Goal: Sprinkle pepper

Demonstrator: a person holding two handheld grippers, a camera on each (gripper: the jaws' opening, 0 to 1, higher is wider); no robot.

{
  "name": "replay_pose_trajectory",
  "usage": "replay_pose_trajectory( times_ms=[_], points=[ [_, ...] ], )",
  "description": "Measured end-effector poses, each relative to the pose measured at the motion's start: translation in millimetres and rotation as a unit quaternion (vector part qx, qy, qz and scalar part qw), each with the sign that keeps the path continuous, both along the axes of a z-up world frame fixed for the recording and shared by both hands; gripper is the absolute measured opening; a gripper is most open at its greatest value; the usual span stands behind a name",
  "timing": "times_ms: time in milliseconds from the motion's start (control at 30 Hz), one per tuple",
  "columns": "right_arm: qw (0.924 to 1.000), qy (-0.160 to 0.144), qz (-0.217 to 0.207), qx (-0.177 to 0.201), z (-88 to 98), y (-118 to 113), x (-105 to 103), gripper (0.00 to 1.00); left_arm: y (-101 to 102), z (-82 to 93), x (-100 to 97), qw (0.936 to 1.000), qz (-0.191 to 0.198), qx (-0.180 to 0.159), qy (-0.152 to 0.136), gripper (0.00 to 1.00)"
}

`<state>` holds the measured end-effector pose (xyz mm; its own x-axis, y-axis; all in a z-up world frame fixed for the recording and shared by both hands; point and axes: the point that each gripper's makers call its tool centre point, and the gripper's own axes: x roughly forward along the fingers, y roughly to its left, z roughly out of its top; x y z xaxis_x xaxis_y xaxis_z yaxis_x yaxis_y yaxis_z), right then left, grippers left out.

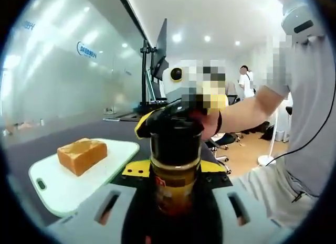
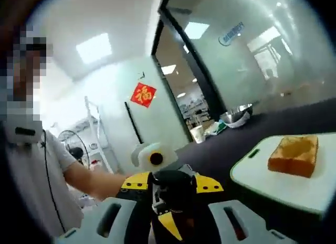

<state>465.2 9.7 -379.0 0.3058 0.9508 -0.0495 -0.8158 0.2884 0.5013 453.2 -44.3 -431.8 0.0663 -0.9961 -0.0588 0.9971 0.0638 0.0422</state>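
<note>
The pepper bottle [image 1: 176, 173], dark glass with an amber label and a black cap [image 1: 176, 136], stands upright between my left gripper's jaws; my left gripper [image 1: 175, 168] is shut on its body. From the right, my right gripper [image 1: 173, 118] reaches in and closes on the cap. In the right gripper view the black cap [image 2: 172, 191] sits between the yellow fingertips of my right gripper [image 2: 173, 185]. A slice of toast [image 1: 81, 155] [image 2: 294, 155] lies on a white cutting board [image 1: 60, 194] [image 2: 294, 189], off to one side of the bottle.
The board rests on a dark tabletop [image 1: 31, 149] [image 2: 220, 155]. A person in a grey shirt [image 1: 310, 113] [image 2: 31, 170] stands close behind the grippers. A metal bowl [image 2: 233, 117] and a paper cup [image 2: 197, 134] sit far down the table. A monitor on a stand [image 1: 157, 55] rises behind.
</note>
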Motion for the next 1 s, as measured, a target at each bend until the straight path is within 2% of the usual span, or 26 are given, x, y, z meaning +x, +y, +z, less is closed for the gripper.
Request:
replay_pose_trajectory(
  times_ms=[67, 100, 200, 233, 267, 300, 333, 367, 400, 433, 467, 500, 533, 600, 633, 667, 700, 733, 767, 833, 867, 900, 933, 967, 1000],
  points=[
    [0.9997, 0.021, 0.003, -0.008, 0.2, 0.7, 0.2, 0.26, -0.1, 0.3, -0.6, 1.0, -0.001, 0.0, -0.002, 0.21],
    [0.9977, 0.068, 0.002, -0.003, 0.3, 0.6, 0.4, 0.26, -0.1, 0.1, 0.1, 1.0, 0.001, 0.0, -0.001, 0.21],
    [0.9923, 0.123, 0.002, 0.015, 4.4, 0.9, 3.7, 0.26, -0.5, 0.6, -0.7, 1.0, -0.003, -0.002, -0.002, 0.21],
    [0.9908, 0.132, -0.005, 0.03, 8.0, 0.8, 7.1, 0.25, -0.6, 0.8, -0.8, 1.0, -0.003, -0.001, -0.003, 0.21],
    [0.9831, 0.179, -0.006, 0.036, 5.2, 0.7, 6.9, 0.25, -0.4, 0.8, -0.6, 1.0, -0.003, -0.002, -0.002, 0.21],
    [0.9763, 0.21, -0.002, 0.051, 6.7, 0.4, 8.1, 0.24, -0.2, 0.8, -0.7, 1.0, -0.003, -0.002, -0.003, 0.21],
    [0.9715, 0.232, -0.015, 0.046, 0.7, -4.2, 13.1, 0.15, -1.7, 5.1, -1.9, 0.9996, -0.009, -0.008, -0.026, 0.21],
    [0.9684, 0.245, -0.031, 0.037, -9.1, -9.6, 20.1, 0.09, -1.7, 1.5, -2.9, 0.9999, -0.005, -0.001, -0.011, 0.21],
    [0.9662, 0.252, -0.032, 0.045, -9.6, -10.5, 22.3, 0.08, -1.2, 1.9, -1.8, 0.9999, -0.003, -0.002, -0.011, 0.21],
    [0.9615, 0.26, -0.031, 0.083, -0.5, -7.4, 26.3, 0.08, -0.8, 2.1, -1.6, 0.9999, -0.003, -0.002, -0.01, 0.21],
    [0.9528, 0.287, -0.017, 0.099, 6.1, -7.1, 25.1, 0.08, -0.5, 1.9, -1.1, 0.9999, -0.002, -0.002, -0.01, 0.21],
    [0.9585, 0.268, -0.018, 0.094, 9.2, -7.6, 27.2, 0.08, -0.3, 1.8, -1.2, 0.9999, -0.002, -0.002, -0.01, 0.21],
    [0.9739, 0.208, -0.028, 0.087, 20.4, -7.8, 32.3, 0.1, -0.1, 1.7, -1.4, 0.9999, -0.002, -0.002, -0.012, 0.21],
    [0.9898, 0.121, -0.042, 0.061, 31.4, -7.3, 35.3, 0.18, 0.4, 1.6, -1.4, 0.9999, -0.002, -0.003, -0.012, 0.21],
    [0.9948, 0.088, -0.017, 0.047, 34.3, -4.8, 25.4, 0.18, 0.7, 1.7, -1.6, 0.9999, -0.002, -0.003, -0.012, 0.21],
    [0.9974, 0.064, -0.012, 0.029, 32.7, -4.7, 21.1, 0.19, 0.8, 1.7, -1.8, 0.9999, -0.003, -0.003, -0.012, 0.21],
    [0.9997, 0.006, -0.023, 0.001, 30.1, -6.5, 21.7, 0.21, 0.9, 1.8, -1.8, 0.9999, -0.003, -0.003, -0.012, 0.21],
    [0.997, -0.06, -0.03, -0.039, 24.1, -8.9, 20.0, 0.27, 1.0, 1.7, -1.9, 0.9999, -0.003, -0.003, -0.011, 0.21],
    [0.989, -0.127, -0.025, -0.071, 20.3, -8.8, 13.5, 0.33, 1.1, 1.7, -1.9, 0.9999, -0.002, -0.003, -0.01, 0.21],
    [0.9614, -0.254, 0.012, -0.104, 16.8, -0.9, -9.2, 0.49, 1.4, 1.8, -1.8, 1.0, -0.002, -0.004, -0.008, 0.21],
    [0.9459, -0.301, 0.033, -0.116, 13.7, 4.5, -21.2, 0.5, 1.4, 1.8, -2.2, 1.0, -0.002, -0.003, -0.009, 0.21],
    [0.934, -0.33, 0.047, -0.129, 8.1, 8.8, -29.5, 0.5, 1.4, 1.8, -2.5, 0.9999, -0.003, -0.003, -0.01, 0.21],
    [0.9292, -0.335, 0.05, -0.149, -0.4, 10.6, -31.3, 0.5, 1.3, 1.7, -2.6, 0.9999, -0.003, -0.004, -0.009, 0.21],
    [0.9323, -0.318, 0.043, -0.167, -9.4, 10.0, -26.6, 0.49, 1.3, 1.7, -2.8, 0.9999, -0.004, -0.004, -0.009, 0.21],
    [0.9386, -0.306, 0.042, -0.153, -10.4, 12.0, -23.0, 0.47, 1.2, 1.7, -3.0, 0.9999, -0.005, -0.003, -0.009, 0.21]
  ],
)
